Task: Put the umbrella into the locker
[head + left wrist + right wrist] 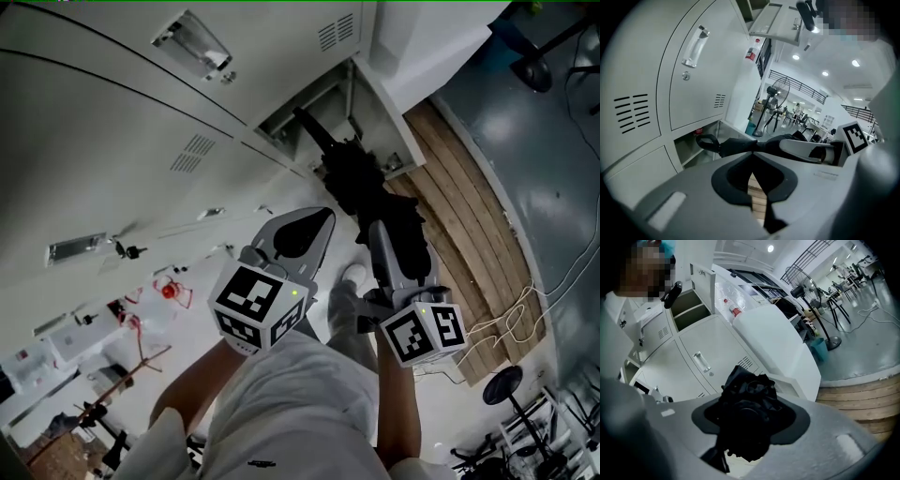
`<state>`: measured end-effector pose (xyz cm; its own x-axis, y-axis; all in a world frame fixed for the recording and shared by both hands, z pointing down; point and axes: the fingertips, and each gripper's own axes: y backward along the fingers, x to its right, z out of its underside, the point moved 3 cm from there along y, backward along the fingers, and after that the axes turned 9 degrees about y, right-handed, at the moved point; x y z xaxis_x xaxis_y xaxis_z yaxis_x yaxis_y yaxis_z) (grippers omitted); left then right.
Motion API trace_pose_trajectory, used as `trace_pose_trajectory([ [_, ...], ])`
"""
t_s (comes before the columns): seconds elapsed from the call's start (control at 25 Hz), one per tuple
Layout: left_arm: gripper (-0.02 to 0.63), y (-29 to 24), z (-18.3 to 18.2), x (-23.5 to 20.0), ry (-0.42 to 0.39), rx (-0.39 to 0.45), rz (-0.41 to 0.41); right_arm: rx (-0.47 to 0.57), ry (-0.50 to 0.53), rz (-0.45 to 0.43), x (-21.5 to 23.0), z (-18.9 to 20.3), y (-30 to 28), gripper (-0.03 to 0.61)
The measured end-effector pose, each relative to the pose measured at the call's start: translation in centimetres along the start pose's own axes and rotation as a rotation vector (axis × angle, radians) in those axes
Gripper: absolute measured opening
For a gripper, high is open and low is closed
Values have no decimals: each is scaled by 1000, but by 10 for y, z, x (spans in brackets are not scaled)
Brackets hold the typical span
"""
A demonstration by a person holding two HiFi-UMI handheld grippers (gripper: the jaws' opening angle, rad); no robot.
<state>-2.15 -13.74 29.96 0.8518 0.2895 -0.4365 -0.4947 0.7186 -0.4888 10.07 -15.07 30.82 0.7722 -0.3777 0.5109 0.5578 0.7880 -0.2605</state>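
Note:
A folded black umbrella (361,178) lies between the jaws of my right gripper (389,232), which is shut on its thick end. Its thin handle end with a strap loop (705,140) points into the open bottom compartment (323,108) of the white lockers. In the right gripper view the bunched black fabric (752,380) fills the jaws of my right gripper (749,399). My left gripper (314,225) hangs just left of the umbrella, apart from it. Its jaws (752,157) are shut with nothing between them. The same compartment (691,147) shows low at the left in the left gripper view.
The open locker door (422,47) stands right of the compartment. A wooden pallet floor (469,225) runs along the lockers' foot, with loose cables (525,309) beyond it. Closed locker doors with handles (192,42) fill the left. A floor fan (806,291) stands farther off.

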Motion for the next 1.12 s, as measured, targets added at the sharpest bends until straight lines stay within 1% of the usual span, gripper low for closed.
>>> trace_pose_trajectory([
  [0.2,18,-11,-1,-28,21,14,-25,-20,8,-3,2,13,-32,241],
  [0.44,18,-28,12,-58,55,22,-48,-11,5,-13,7,22,-64,241],
  [0.6,18,-24,14,-77,74,41,-75,-5,-12,-10,6,25,-81,241],
  [0.76,18,-23,18,-96,87,40,-100,1,-29,-11,3,31,-97,241],
  [1.12,18,-39,20,-122,98,43,-106,-4,-25,-35,0,48,-133,241],
])
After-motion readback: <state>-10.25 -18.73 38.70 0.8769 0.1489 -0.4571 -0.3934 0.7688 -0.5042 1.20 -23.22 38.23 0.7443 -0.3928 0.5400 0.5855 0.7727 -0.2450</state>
